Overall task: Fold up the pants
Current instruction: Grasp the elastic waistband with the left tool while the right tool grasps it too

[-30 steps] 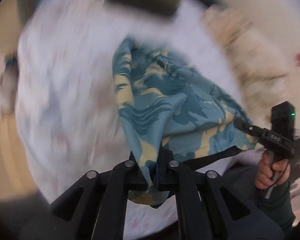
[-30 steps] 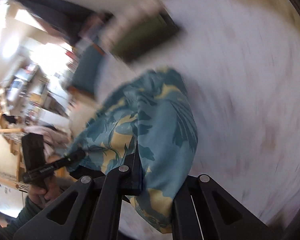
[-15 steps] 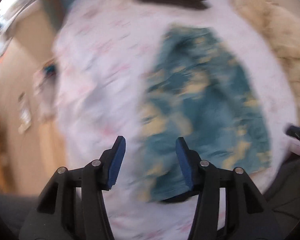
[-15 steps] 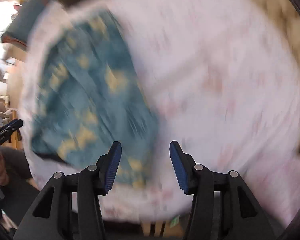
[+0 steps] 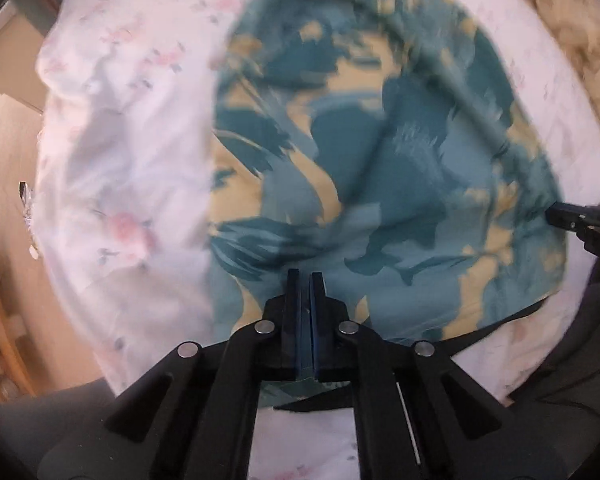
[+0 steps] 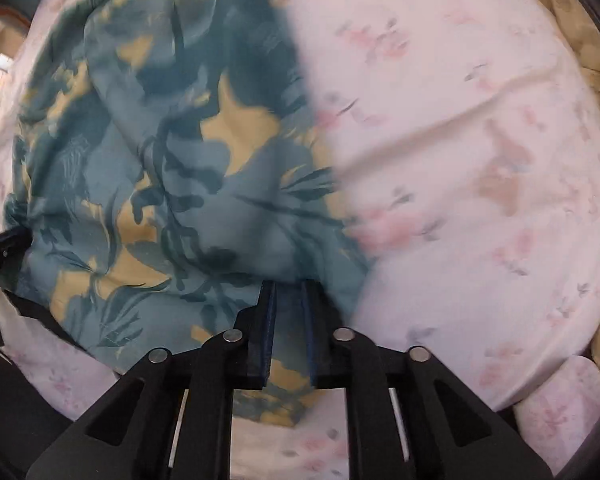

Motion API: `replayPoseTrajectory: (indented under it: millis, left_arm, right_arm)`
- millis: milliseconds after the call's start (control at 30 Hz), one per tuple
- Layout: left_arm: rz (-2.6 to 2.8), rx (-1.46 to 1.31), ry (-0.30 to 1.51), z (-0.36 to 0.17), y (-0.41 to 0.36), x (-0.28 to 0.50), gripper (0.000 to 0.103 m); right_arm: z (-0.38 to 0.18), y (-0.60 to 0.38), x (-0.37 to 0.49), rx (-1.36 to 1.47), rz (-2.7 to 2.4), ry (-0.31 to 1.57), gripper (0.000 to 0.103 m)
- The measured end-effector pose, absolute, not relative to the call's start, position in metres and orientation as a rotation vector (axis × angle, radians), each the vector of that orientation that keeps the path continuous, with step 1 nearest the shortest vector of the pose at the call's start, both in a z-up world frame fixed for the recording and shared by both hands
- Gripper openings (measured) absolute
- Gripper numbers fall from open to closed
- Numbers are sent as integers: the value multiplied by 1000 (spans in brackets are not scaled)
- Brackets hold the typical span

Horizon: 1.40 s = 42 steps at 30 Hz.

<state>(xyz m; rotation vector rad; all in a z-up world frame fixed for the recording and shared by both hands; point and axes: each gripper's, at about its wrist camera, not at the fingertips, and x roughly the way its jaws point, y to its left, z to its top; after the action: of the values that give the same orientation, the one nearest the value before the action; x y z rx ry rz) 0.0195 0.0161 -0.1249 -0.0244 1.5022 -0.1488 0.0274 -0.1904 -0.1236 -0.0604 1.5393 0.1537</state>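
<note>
Floral pink-white bed sheet (image 6: 460, 128): covering the bed, carrying the garment. Teal-and-yellow patterned pants (image 5: 380, 168): spread across the sheet, near edge pinched at two spots, probably for lifting into a fold. Left claw (image 5: 305, 280): fingers pressed together on the near hem; gaping above the cloth half a second earlier. Right claw (image 6: 288, 292): narrowed onto a bunch of fabric, likewise spread wide before.

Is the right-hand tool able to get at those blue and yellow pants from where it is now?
Yes, apparently it already has them: the right tool is closed on the near edge of the pants, which lie on the floral sheet with nothing in between.
</note>
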Motion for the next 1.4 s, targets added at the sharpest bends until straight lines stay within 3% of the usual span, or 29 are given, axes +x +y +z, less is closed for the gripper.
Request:
replayPoseTrajectory:
  millis: [100, 300, 533, 767, 800, 867, 900, 933, 1000, 1167, 1233, 1267, 1333, 1400]
  left_arm:
    - [-165, -122, 1422, -97, 25, 42, 4]
    - [-230, -140, 1274, -72, 12, 116, 4]
    - [-178, -60, 1304, -126, 0, 192, 4]
    - [-155, -196, 1401, -158, 33, 228, 4]
    - [-175, -237, 1408, -154, 37, 230, 5]
    - [-237, -279, 1377, -140, 38, 235, 15]
    - [-267, -287, 1352, -134, 37, 237, 27]
    - [-284, -284, 1339, -131, 34, 240, 35]
    - [-319, -249, 1333, -132, 25, 249, 35]
    - [-324, -194, 1334, -139, 14, 269, 32]
    - [-317, -155, 1337, -143, 15, 272, 13]
    - [-319, -144, 1342, -145, 18, 269, 13]
    - [-321, -138, 1329, -146, 20, 268, 2]
    - [-342, -113, 1291, -139, 18, 270, 0]
  right_arm:
    - [-88, -206, 50, 126, 256, 1414, 16]
    - [-62, -169, 117, 151, 372, 1237, 16]
    - [-97, -115, 175, 118, 382, 1208, 16]
    - [-105, -130, 235, 161, 347, 1220, 18]
    - [-104, -134, 239, 173, 358, 1217, 19]
    - [-100, -140, 248, 189, 381, 1208, 36]
    - [-98, -144, 251, 190, 382, 1197, 42]
    - [-99, -147, 255, 195, 372, 1191, 42]
    - [-108, -154, 263, 236, 364, 1217, 43]
    - [-132, -148, 273, 273, 398, 1268, 43]
    - [-136, -138, 273, 237, 415, 1260, 42]
    - [-138, -134, 273, 221, 422, 1258, 42]
    - [-139, -126, 273, 164, 418, 1244, 21]
    - [-137, -124, 272, 126, 412, 1220, 15]
